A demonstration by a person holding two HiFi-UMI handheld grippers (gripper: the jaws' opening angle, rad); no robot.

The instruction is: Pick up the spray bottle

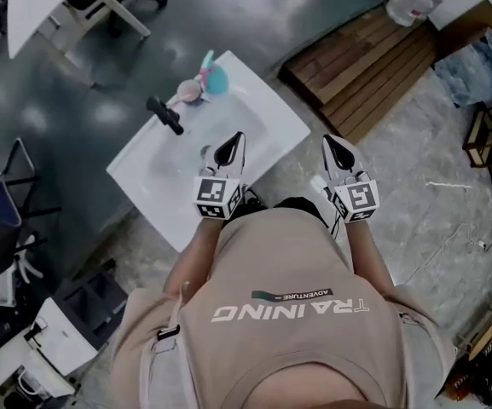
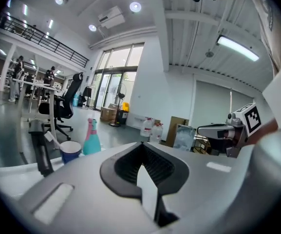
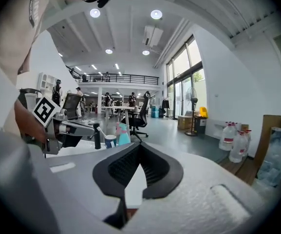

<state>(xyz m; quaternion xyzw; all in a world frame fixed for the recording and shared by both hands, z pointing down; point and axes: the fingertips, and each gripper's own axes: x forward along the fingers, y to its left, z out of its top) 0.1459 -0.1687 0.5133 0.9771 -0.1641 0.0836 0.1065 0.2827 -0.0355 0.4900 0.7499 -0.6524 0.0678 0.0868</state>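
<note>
**Jaws closed on nothing, target out of reach**

Held close in front of the person's chest, the left grey two-jaw gripper (image 1: 234,143) has its black ribbed pads pressed together with nothing between them. The right grey two-jaw gripper (image 1: 334,147) is the same, pads meeting and empty. Both point roughly level, which suits a bottle that stands upright and would be taken from the side.

The left gripper hangs over the near edge of the white tabletop with a moulded basin (image 1: 263,113). The right gripper sits beside that tabletop's near corner, over the floor, so the left looks better placed to reach.

The teal plastic spray bottle with a pink trigger head (image 1: 215,76) stands upright at the far edge of the tabletop, well apart from both grippers. A small blue cup (image 1: 188,90) stands just beside it, and a black tap-shaped fitting (image 1: 165,115) rises a little nearer. That crowding probably calls for an approach from the bottle's open right side, with the jaws opened first.
</note>
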